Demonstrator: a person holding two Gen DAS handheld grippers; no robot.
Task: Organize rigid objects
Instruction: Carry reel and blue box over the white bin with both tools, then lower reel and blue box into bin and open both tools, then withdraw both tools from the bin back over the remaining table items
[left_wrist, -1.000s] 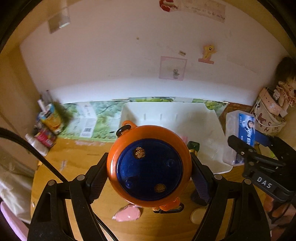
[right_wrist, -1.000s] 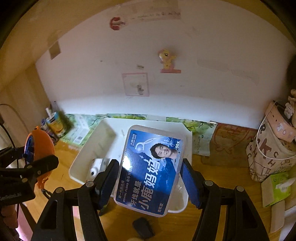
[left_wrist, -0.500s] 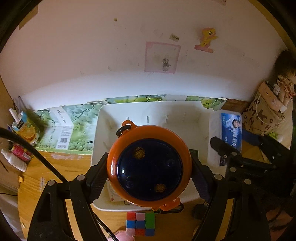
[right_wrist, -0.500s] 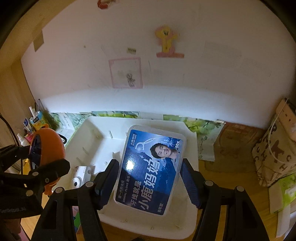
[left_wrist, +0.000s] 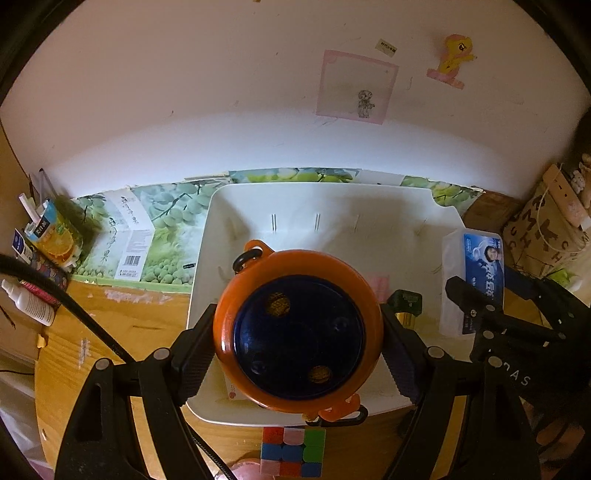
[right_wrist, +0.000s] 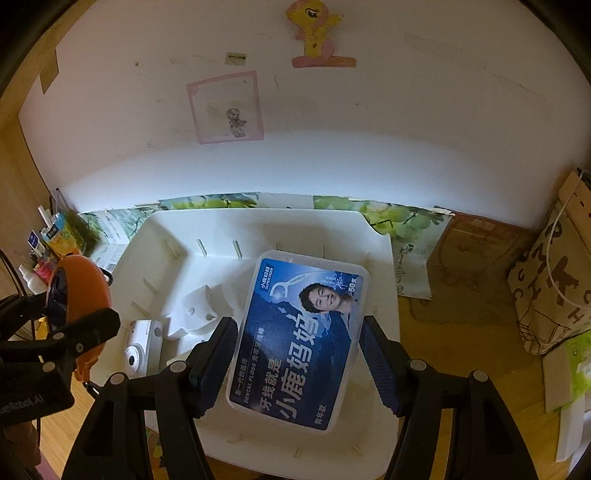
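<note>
My left gripper (left_wrist: 299, 332) is shut on a round orange case with a dark blue face (left_wrist: 299, 339), held low over the near half of a white plastic bin (left_wrist: 321, 192). A clear dental floss box with a blue label (right_wrist: 299, 339) sits between the pads of my right gripper (right_wrist: 297, 332), which is shut on it above the bin's (right_wrist: 258, 214) right half. The orange case (right_wrist: 81, 288) shows at the left edge of the right wrist view, and the floss box (left_wrist: 480, 266) at the right of the left wrist view.
Inside the bin lie a small white camera (right_wrist: 142, 347), a white plastic piece (right_wrist: 195, 310) and a small black-green item (left_wrist: 406, 299). A colour cube (left_wrist: 291, 454) rests on the wooden table before the bin. A juice carton (left_wrist: 51, 232) stands left, a patterned bag (right_wrist: 554, 280) right.
Both grippers came forward and down toward the bin, which now fills the view under the held objects. Neither grip has changed.
</note>
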